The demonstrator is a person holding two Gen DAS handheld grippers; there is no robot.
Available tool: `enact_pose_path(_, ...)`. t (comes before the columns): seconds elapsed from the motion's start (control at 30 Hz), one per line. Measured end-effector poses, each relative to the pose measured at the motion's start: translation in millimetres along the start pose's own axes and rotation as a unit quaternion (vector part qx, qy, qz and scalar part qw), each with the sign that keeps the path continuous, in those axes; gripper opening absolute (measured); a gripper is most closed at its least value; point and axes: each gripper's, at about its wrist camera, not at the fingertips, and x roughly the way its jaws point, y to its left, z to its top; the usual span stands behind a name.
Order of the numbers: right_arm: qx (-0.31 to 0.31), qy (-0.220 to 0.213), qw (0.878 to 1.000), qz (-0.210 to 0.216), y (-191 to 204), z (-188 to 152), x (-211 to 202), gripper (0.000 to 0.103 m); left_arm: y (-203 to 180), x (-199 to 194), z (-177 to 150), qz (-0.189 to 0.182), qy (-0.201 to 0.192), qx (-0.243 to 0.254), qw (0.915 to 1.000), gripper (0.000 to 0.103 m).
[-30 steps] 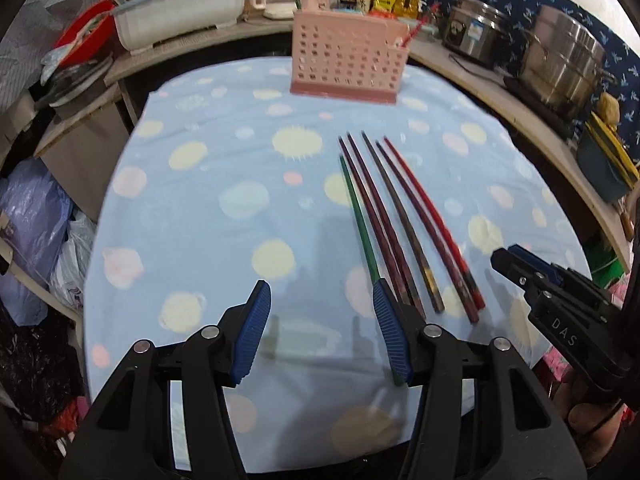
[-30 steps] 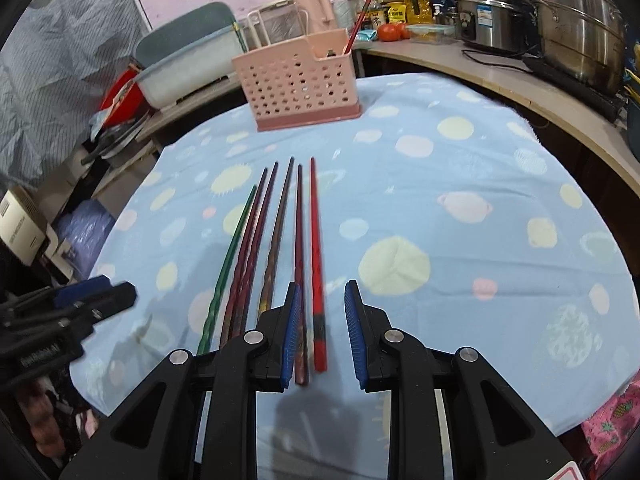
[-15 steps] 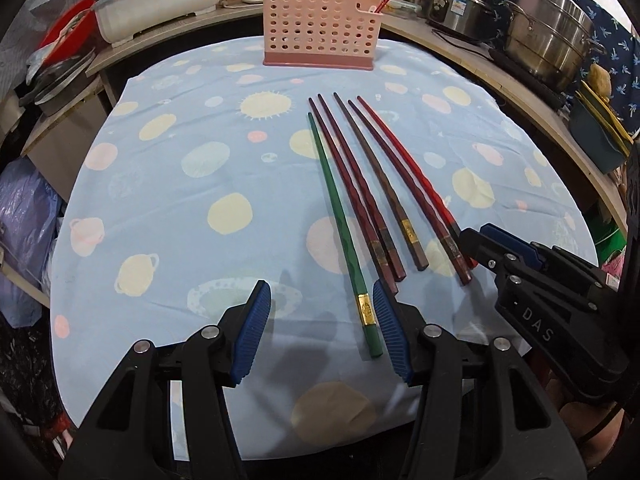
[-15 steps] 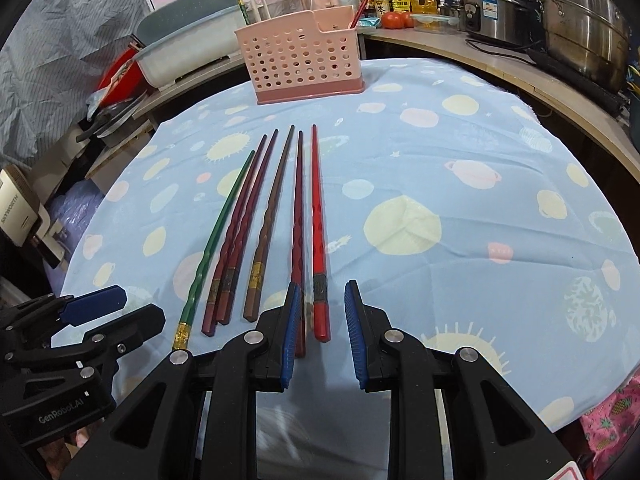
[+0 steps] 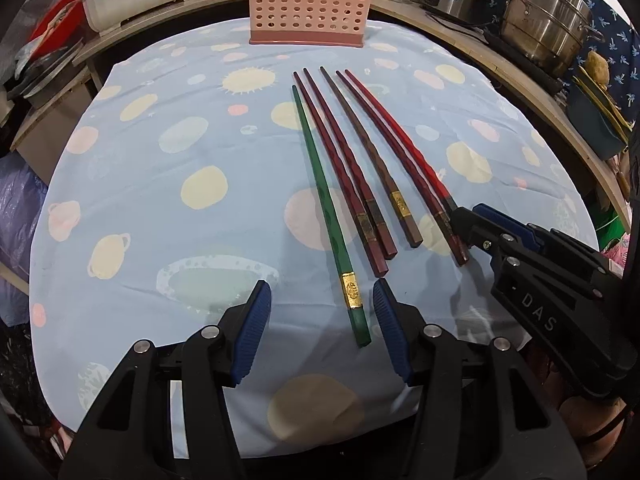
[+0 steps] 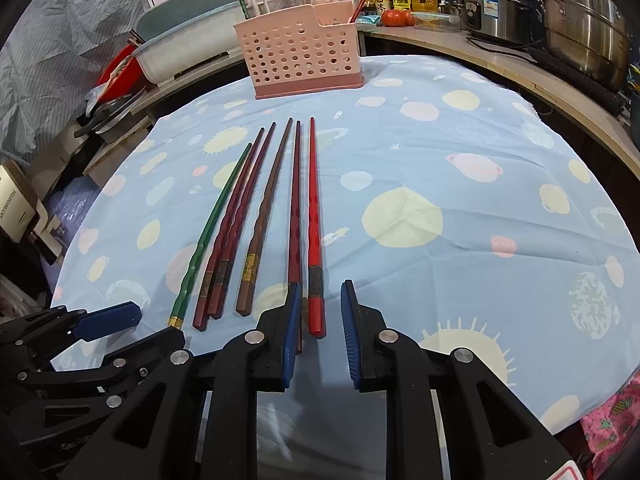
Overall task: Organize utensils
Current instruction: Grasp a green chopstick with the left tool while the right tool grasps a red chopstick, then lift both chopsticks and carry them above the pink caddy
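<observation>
A curved wooden counter (image 6: 520,68) holding steel pots (image 6: 580,20) rings the blue-clothed table (image 6: 480,168).

Two wrist cameras, both low at the near edge of the table, facing across it.

Each looks forward between its own blue-padded fingers toward the pink perforated basket (image 5: 308,4) (image 6: 298,54) at the far side. The left view sits left of the chopstick row (image 5: 360,160) (image 6: 276,216), the right view right of it; both share the row, the spotted tablecloth (image 5: 160,184) (image 6: 460,168), and each other's gripper.
</observation>
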Motion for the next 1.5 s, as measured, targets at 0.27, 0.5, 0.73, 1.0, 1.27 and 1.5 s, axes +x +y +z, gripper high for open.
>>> enact_pose_path(0.27, 0.007, 0.007, 1.0, -0.002, -5.1, -0.4, 4.7, 0.013, -1.2, 2.4, -2.0, 0.022, -0.014, 0.011, 0.9996, 0.045)
enact_pose_path(0.5, -0.003, 0.003, 1.0, -0.007, -1.7, -1.2, 6.6, 0.013, 4.8, 2.3, -1.5, 0.029, -0.023, 0.004, 0.9993, 0.03)
enact_pose_path(0.73, -0.011, -0.001, 1.0, -0.012, -0.1, -1.6, 5.4, 0.008, 8.5, 0.7, -1.0, 0.028, -0.023, 0.001, 0.9993, 0.008)
enact_pose_path(1.0, -0.002, -0.005, 1.0, -0.005, -2.3, 1.2, -1.1, 0.007, 11.3, -3.9, 1.0, 0.018, -0.021, 0.0, 0.9996, 0.007)
enact_pose_path(1.27, 0.008, -0.029, 1.0, 0.004, -6.5, 12.9, -19.5, 0.007, 15.9, -24.5, 11.1, 0.015, -0.045, -0.004, 0.9989, 0.007)
enact_pose_path(1.5, 0.035, -0.06, 0.997, 0.021, -17.6, 31.8, -43.8, 0.007, 24.4, -43.7, 27.0, 0.016, -0.068, -0.011, 0.9975, 0.007)
